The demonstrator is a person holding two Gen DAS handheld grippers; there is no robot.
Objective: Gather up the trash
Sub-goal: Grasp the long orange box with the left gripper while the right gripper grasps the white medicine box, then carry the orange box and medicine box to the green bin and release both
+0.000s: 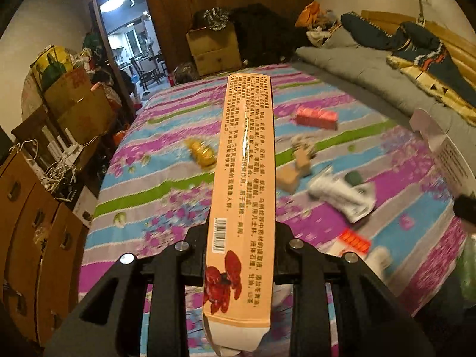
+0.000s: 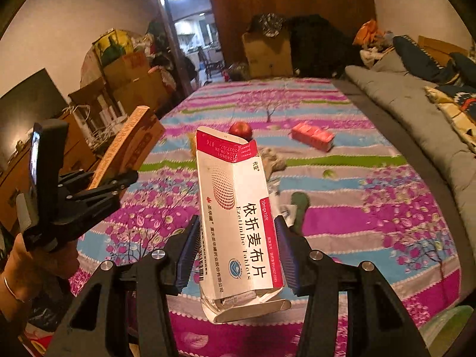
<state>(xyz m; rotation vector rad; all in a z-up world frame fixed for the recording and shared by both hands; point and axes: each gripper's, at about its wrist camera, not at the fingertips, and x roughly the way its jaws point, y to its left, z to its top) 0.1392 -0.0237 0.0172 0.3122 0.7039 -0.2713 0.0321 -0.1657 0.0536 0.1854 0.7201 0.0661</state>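
A long peach carton (image 1: 245, 178) with red fruit print and a barcode sticks forward out of my left gripper (image 1: 242, 247), whose jaws are shut on its sides. My right gripper (image 2: 236, 232) is shut on a flattened white-and-pink medicine box (image 2: 238, 217). Both are held above the flowered bedspread (image 2: 372, 208). In the right wrist view the left gripper (image 2: 116, 183) shows at the left, a hand under it. On the spread lie a pink carton (image 1: 316, 117), a yellow wrapper (image 1: 202, 153), a small brown box (image 1: 293, 175), crumpled white paper (image 1: 342, 196) and a red-and-white packet (image 1: 354, 242).
A red apple (image 2: 241, 131) rests mid-bed behind the medicine box. A grey quilt (image 2: 401, 98) and clothes cover the bed's right side. Stacked cardboard boxes (image 1: 77, 101) and a wooden dresser (image 1: 32, 223) line the left. A green bag (image 2: 446, 324) shows at the bottom right.
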